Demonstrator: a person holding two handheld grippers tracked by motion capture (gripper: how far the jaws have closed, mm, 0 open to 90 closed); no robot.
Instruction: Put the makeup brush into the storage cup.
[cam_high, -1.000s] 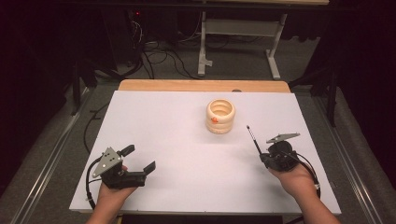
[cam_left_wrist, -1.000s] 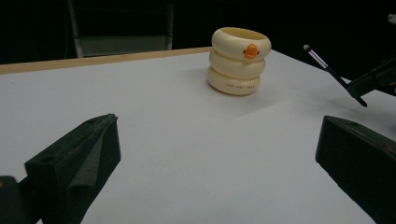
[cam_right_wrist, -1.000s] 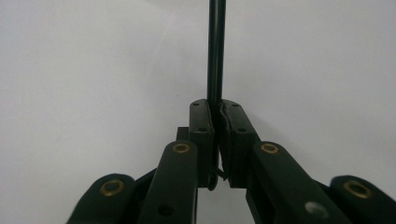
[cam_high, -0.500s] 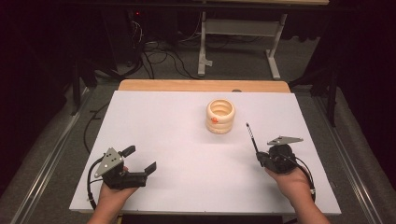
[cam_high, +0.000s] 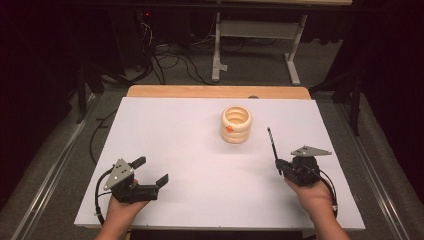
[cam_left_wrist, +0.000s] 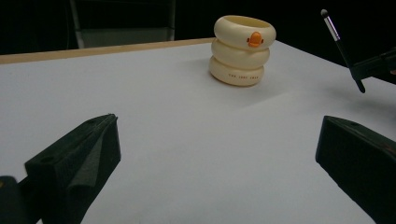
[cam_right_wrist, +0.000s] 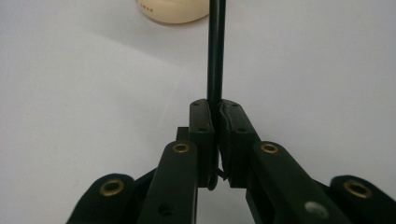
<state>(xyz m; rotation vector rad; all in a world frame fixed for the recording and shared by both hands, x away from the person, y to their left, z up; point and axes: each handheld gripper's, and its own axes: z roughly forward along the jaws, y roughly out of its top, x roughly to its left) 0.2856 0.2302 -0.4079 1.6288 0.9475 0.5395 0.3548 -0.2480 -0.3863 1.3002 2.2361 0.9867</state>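
White table (cam_high: 190, 150) bears a cream holder (cam_high: 236, 124), unobstructed.

1 cream ring-stack holder (cam_high: 236, 124), 1 black brush (cam_high: 272, 148), 2 grippers: left (cam_high: 148, 176), right (cam_high: 279, 166).

White table (cam_high: 165, 130), cables on floor (cam_high: 165, 55), metal stand (cam_high: 260, 35)

A smooth, matt white sheet (cam_high: 190, 150) covers the table, with a strip of pale wood (cam_high: 215, 91) showing along its far edge. The cream holder (cam_left_wrist: 242, 49), stacked like three rings, looks like smooth plastic with a soft sheen. The right gripper (cam_right_wrist: 217, 116) is matt black plastic with brass-coloured rivets, closed on a thin glossy black brush handle (cam_right_wrist: 215, 51).
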